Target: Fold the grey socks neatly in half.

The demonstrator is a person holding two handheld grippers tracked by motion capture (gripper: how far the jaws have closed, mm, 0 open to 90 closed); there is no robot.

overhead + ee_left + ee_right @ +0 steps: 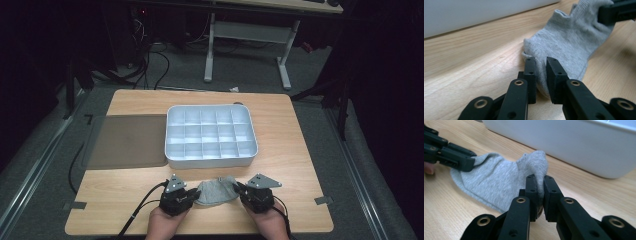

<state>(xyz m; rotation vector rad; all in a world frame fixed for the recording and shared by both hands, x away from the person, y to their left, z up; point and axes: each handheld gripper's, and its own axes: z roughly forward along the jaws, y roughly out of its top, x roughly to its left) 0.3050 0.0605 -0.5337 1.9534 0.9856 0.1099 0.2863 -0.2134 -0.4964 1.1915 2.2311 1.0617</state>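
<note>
Grey sock (216,192) on near edge of bench (125,190), before white divided tray (211,135). Soft, light, limp knit; sags unless held at both ends. Left hand-held gripper (541,71) clamped on left end, right hand-held gripper (539,185) clamped on bunched right end.

High view: looked forward and down over the table (125,100).
Gripper views: low, close, facing each other, sharing the sock (571,37).

Sock (216,192) lies before the tray (210,160) (mat (127,141) left).
</note>
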